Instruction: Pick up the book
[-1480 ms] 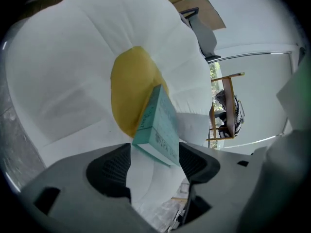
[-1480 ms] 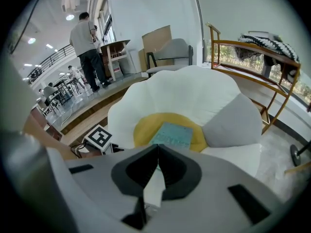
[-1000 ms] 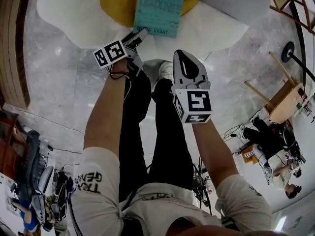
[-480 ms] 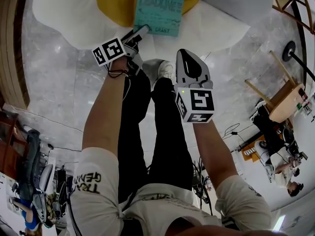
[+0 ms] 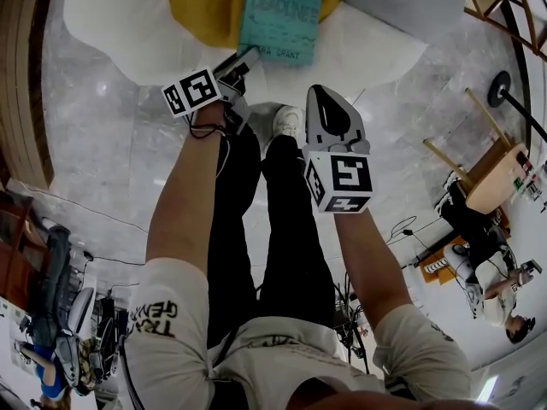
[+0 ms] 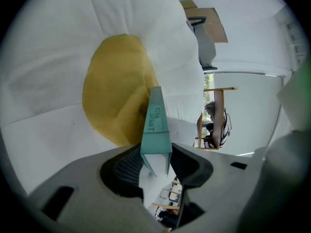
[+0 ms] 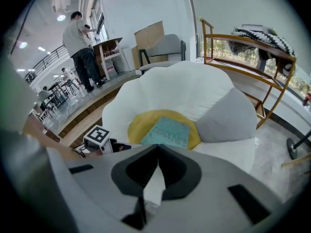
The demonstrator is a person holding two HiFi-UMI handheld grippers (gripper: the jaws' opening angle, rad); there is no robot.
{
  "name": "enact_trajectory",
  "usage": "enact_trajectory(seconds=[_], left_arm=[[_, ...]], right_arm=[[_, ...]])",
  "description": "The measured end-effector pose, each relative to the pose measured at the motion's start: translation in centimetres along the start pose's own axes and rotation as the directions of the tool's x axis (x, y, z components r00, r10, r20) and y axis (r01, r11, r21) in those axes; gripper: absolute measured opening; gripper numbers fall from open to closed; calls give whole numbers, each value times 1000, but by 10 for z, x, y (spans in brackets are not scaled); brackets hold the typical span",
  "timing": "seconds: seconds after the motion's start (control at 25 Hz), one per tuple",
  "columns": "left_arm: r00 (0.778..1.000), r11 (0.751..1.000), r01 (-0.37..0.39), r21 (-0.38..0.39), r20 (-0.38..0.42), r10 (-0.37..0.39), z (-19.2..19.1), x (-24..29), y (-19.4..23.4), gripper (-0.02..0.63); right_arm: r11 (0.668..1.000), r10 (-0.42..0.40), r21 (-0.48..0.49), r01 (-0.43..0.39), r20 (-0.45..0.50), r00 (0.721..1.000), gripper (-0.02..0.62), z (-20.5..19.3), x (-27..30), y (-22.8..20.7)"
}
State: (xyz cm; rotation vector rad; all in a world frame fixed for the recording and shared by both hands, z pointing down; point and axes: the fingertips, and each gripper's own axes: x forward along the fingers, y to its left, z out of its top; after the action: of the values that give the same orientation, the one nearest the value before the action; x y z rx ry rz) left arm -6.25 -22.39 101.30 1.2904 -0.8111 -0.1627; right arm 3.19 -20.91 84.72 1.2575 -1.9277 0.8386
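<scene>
Book edge pinched | left gripper jaws just closing onto it | right gripper jaws pressed together

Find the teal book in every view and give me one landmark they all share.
Head view: teal book at top centre, lying on the yellow patch.
Left gripper view: teal book at centre, seen edge-on, with the yellow patch behind it.
Right gripper view: teal book at centre, flat on the yellow patch.
Shared landmark: the yellow patch of the white cushion.
</scene>
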Motion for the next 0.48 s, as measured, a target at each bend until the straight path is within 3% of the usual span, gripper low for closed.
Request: enact_trajectory(seconds=[0.28, 0.48], left_arm=[[995, 995, 98, -28, 24, -97, -18, -14, -34, 181], [977, 981, 178, -71, 127, -168, -23, -38, -65, 181]], right_arm=[[1000, 11, -18, -10, 36, 999, 26, 15, -16, -4], [999, 20, -27, -19, 53, 998, 26, 24, -36, 3]])
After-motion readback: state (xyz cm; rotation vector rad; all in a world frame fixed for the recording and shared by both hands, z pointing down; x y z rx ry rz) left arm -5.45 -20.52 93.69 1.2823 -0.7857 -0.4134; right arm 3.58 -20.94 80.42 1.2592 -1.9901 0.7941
